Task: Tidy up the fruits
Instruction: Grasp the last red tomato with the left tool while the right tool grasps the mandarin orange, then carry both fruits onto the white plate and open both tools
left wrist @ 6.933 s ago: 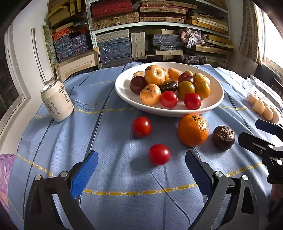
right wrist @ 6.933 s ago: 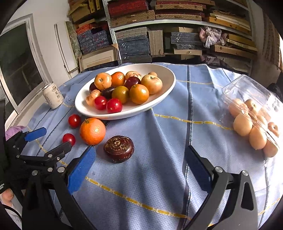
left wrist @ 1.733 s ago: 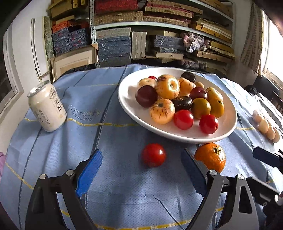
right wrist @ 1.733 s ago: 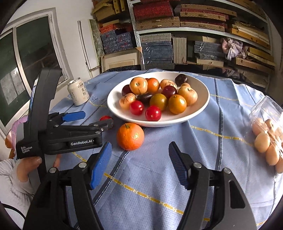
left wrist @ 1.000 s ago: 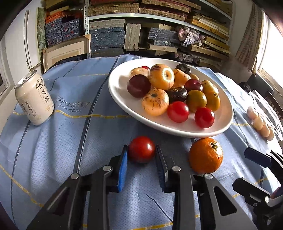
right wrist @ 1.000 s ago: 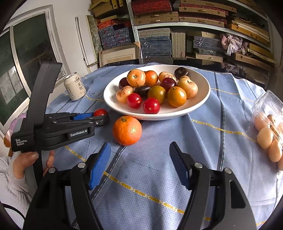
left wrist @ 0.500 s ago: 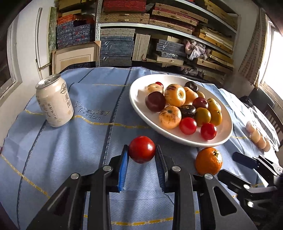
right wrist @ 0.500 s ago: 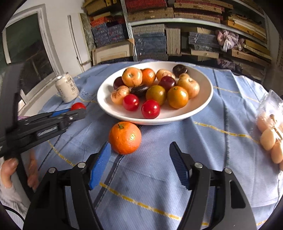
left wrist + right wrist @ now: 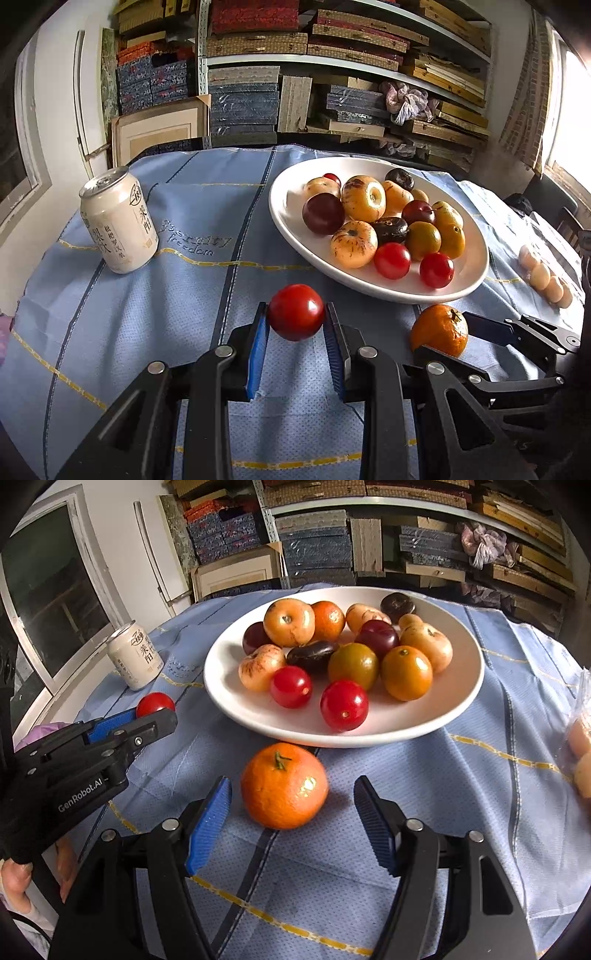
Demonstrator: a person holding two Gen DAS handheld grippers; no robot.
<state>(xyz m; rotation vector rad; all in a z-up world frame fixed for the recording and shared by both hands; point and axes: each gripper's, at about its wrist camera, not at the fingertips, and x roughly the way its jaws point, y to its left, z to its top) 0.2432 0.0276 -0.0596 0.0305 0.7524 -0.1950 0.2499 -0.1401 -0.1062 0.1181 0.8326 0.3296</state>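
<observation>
The left hand-held gripper (image 9: 295, 321) is clamped on a red tomato (image 9: 296, 312), its blue pads pressed against both sides of the fruit. The tomato hangs clear of the blue cloth (image 9: 147, 332) that covers the surface, a little nearer than the near rim of the white bowl (image 9: 476, 269). In the right wrist view the same gripper comes in from the left with the tomato (image 9: 155, 703) at its tip, between the can (image 9: 136, 656) and the bowl.

The right hand-held gripper (image 9: 291, 823) is about half open and holds nothing. Its jaws have just been closing a little, and they stand on either side of the orange (image 9: 283, 785) with a gap on each side; neither pad touches it. The orange sits on the cloth just in front of the bowl's near rim, stem up.

The bowl (image 9: 465, 698) holds a heap of fruit: two red tomatoes at the near edge, orange and yellow-green fruit, pale speckled ones, dark plums and a dark brown fruit at the far side. The can (image 9: 117, 225) stands upright to the far left, well apart from the bowl. A clear pack of eggs (image 9: 543, 275) lies at the right edge. Stacked shelves (image 9: 332, 74) fill the wall beyond.
</observation>
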